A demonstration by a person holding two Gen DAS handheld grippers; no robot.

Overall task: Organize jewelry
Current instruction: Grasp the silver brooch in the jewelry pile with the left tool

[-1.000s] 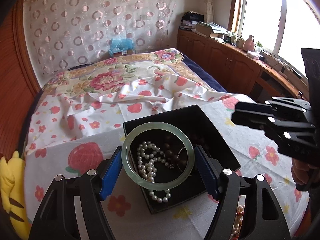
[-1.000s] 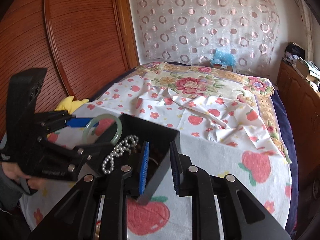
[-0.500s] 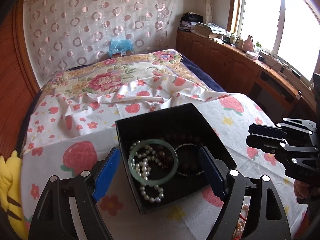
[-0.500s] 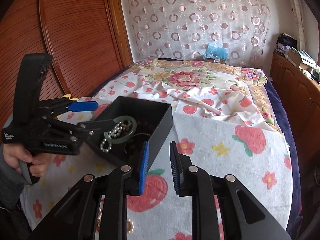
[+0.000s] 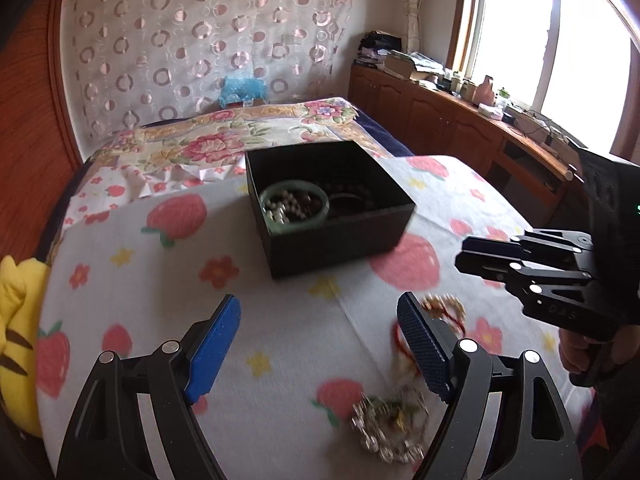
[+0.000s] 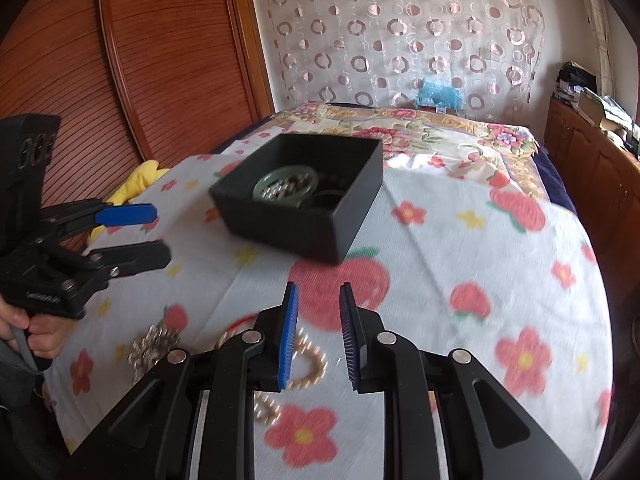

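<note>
A black open box (image 5: pixel 340 240) stands on the flowered bedsheet; it also shows in the right wrist view (image 6: pixel 280 228). Inside lie a green jade bangle (image 5: pixel 294 205), white pearls and dark bead bracelets. My left gripper (image 5: pixel 320 348) is open and empty, held back from the box above the sheet. My right gripper (image 6: pixel 318 336) is narrowly open and empty. Loose on the sheet near the grippers lie a sparkly silver piece (image 5: pixel 384 428), a gold bead bracelet (image 6: pixel 308 368) and a red cord (image 5: pixel 400 344).
A yellow plush toy (image 5: pixel 16 320) lies at the bed's left edge by the wooden wardrobe (image 6: pixel 140 60). Wooden cabinets (image 5: pixel 460 128) with clutter run under the window on the right. A patterned curtain hangs behind the bed.
My left gripper let the jade bangle go into the box and pulled back, open. Both grippers have drawn away from the box toward the loose jewelry.
</note>
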